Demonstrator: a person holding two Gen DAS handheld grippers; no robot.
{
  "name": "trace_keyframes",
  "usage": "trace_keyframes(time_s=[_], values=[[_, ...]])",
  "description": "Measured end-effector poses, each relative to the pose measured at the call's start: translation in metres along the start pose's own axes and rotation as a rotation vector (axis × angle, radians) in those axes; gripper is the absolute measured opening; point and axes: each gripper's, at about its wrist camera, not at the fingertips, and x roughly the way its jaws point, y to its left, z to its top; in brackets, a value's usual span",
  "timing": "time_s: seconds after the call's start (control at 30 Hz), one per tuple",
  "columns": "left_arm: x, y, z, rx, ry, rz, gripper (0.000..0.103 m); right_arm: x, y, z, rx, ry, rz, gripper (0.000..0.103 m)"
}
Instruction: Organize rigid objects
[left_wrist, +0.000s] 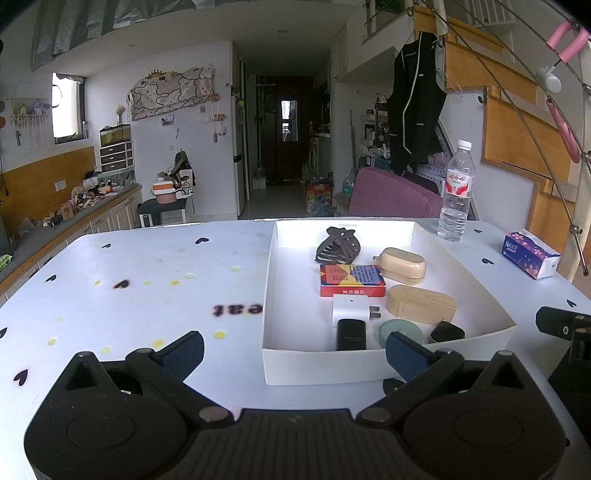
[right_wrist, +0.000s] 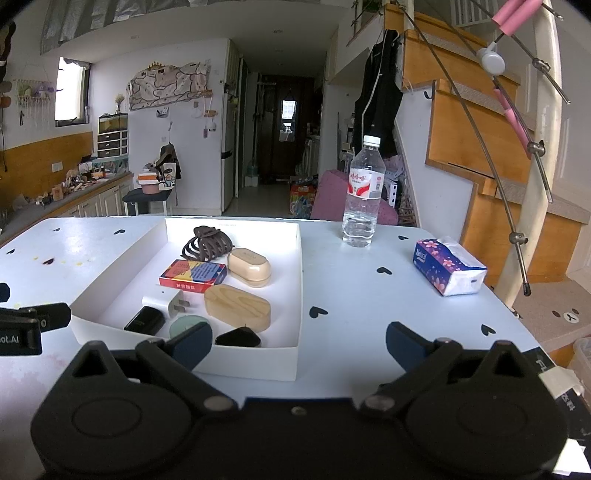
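Crowding in the shallow white cardboard tray (left_wrist: 461, 266) could see the brown plastic hair claw (left_wrist: 338, 245) or the red playing-card box (left_wrist: 352, 280) knocked aside, since the left gripper (left_wrist: 293, 354) and right gripper (right_wrist: 299, 343) are both held wide apart and empty, apparently just short of the near wall.

You are looking at a white tray (left_wrist: 271, 280) on a pale table (left_wrist: 147, 266) dotted with black hearts. Inside are sitting a dark brown hair claw (left_wrist: 337, 246), a red, blue and yellow card box (left_wrist: 351, 280) and a light wood-grain case (left_wrist: 421, 304). A purple floral tissue pack (right_wrist: 447, 266) is lying outside.

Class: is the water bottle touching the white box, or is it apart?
Apart. The right wrist view shows bare table between the water bottle and the white box.
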Motion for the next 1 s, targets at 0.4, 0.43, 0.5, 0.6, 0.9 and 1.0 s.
trace_keyframes(time_s=[0.4, 0.43, 0.5, 0.6, 0.9, 1.0], values=[[0.0002, -0.0004, -0.0009, 0.001, 0.001, -0.001, 0.103, -0.0009, 0.0002, 0.0015, 0.001, 0.001, 0.002, 0.101], [0.0002, -0.0003, -0.0009, 0.0, 0.001, -0.001, 0.103, -0.0009, 0.0, 0.0014, 0.001, 0.001, 0.002, 0.101], [0.0002, -0.0003, -0.0007, -0.001, 0.001, -0.001, 0.103, -0.0017, 0.0003, 0.0023, 0.001, 0.0, 0.003, 0.101], [0.0001, -0.0004, -0.0006, -0.001, 0.002, -0.001, 0.103, -0.0016, 0.0003, 0.0022, 0.001, 0.0, 0.002, 0.102], [0.0003, -0.0001, -0.0005, -0.001, 0.002, -0.003, 0.103, -0.0014, 0.0001, 0.0018, 0.003, 0.001, 0.003, 0.101], [0.0006, -0.0005, -0.0009, -0.001, 0.002, -0.004, 0.103, -0.0013, 0.0001, 0.0018, 0.004, 0.002, 0.004, 0.101]])
